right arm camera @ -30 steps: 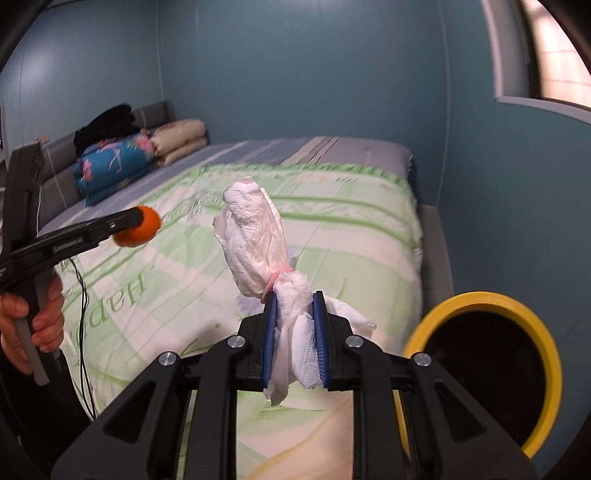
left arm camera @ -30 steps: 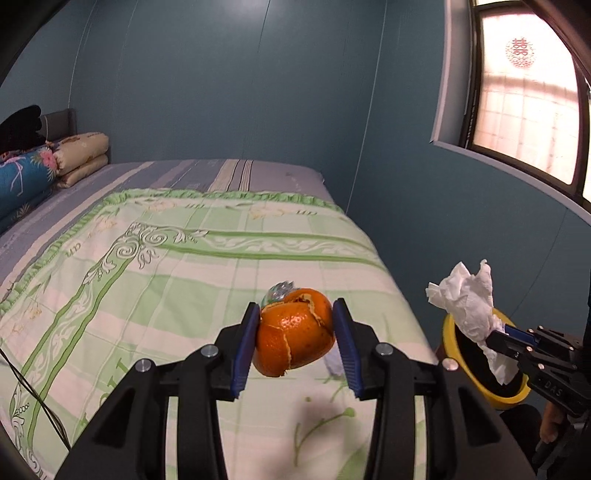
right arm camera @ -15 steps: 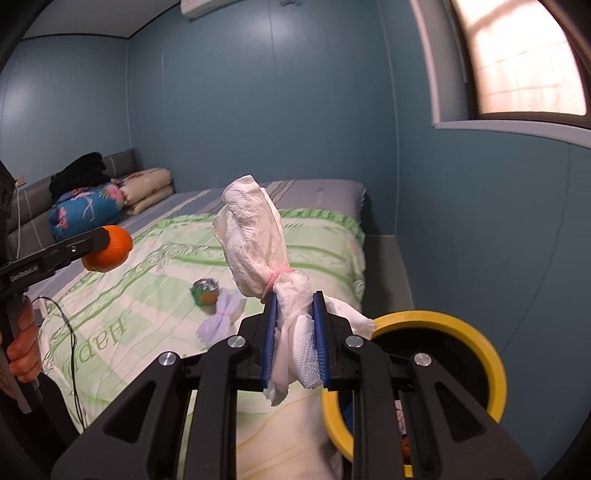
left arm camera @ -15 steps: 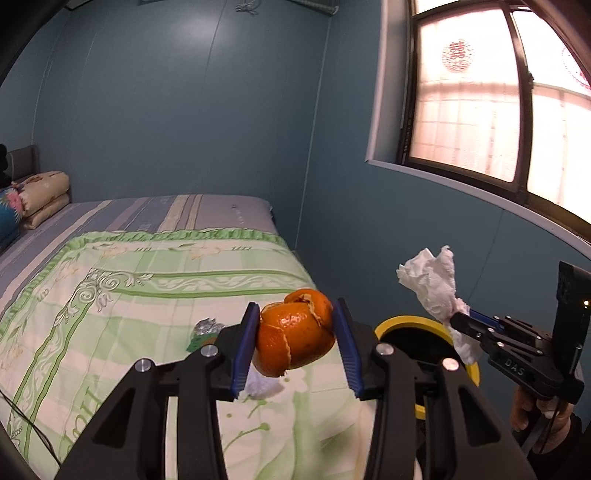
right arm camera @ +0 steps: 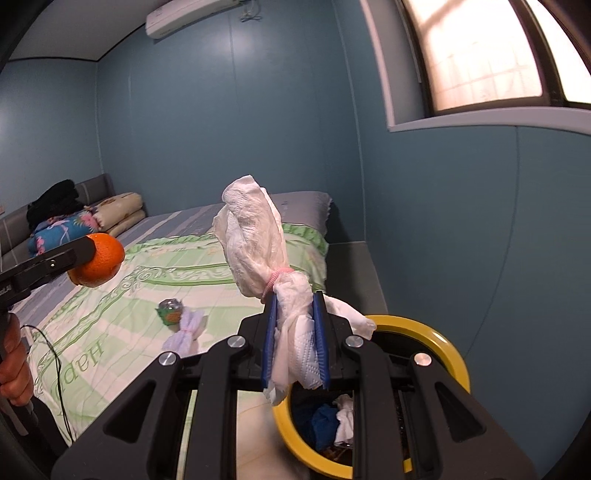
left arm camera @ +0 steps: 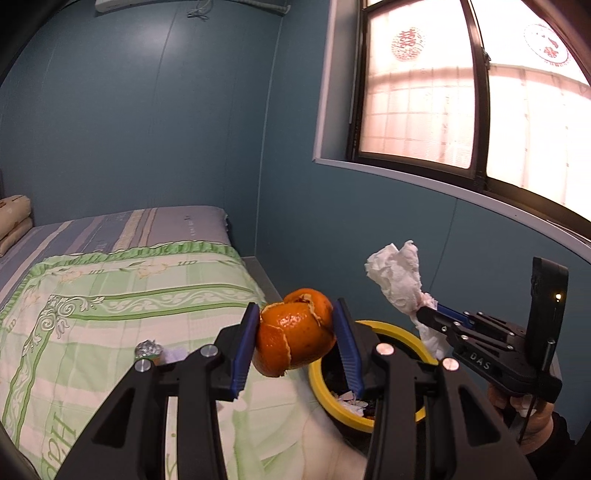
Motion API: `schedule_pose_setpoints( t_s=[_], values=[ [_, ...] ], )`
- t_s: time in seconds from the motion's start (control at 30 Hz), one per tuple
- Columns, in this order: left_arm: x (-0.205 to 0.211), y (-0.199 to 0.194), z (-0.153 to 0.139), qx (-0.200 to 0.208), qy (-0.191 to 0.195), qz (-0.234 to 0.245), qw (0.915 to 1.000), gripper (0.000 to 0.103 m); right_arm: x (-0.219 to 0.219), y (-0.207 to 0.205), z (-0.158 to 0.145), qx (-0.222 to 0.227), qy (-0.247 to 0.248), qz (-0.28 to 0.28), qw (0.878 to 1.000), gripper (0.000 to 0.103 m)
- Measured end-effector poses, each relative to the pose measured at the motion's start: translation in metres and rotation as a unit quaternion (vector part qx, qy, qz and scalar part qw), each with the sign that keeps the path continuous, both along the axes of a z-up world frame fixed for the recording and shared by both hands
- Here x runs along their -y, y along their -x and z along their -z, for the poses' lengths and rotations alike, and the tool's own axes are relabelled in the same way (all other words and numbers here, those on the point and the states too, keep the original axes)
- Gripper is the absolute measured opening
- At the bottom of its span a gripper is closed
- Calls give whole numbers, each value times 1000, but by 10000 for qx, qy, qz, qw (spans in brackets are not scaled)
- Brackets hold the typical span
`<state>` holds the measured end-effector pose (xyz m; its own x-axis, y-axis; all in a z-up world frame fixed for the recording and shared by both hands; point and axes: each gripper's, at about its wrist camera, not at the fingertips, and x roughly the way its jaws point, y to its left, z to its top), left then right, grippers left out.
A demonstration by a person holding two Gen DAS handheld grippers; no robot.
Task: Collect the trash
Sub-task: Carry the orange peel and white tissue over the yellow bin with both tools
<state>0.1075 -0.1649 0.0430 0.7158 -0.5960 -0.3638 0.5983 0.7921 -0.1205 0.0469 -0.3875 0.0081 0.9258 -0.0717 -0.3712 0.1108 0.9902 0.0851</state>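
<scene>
Both claws grip: right gripper [right arm camera: 294, 338] holds tissue bundle [right arm camera: 258, 240] upright, left gripper [left arm camera: 295, 345] orange peel [left arm camera: 295, 336].

Bed [right arm camera: 110, 314] with green quilt [left arm camera: 110, 302]; pillows [right arm camera: 122, 214] at its head; window [left arm camera: 480, 92]; wall unit [right arm camera: 192, 14], probably an air conditioner.

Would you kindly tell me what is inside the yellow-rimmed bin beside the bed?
Inside the yellow-rimmed bin, a blue crumpled item and white tissue show. The right tool and its tied tissue bundle hide the rest.
</scene>
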Motion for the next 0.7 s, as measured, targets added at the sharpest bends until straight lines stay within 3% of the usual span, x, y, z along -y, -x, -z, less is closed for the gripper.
schedule_pose_setpoints(
  t_s=[0.7],
  values=[
    [106, -18, 24, -191, -378, 797, 9959, 39, 72, 3, 29, -119, -326, 787, 9963, 18]
  ],
)
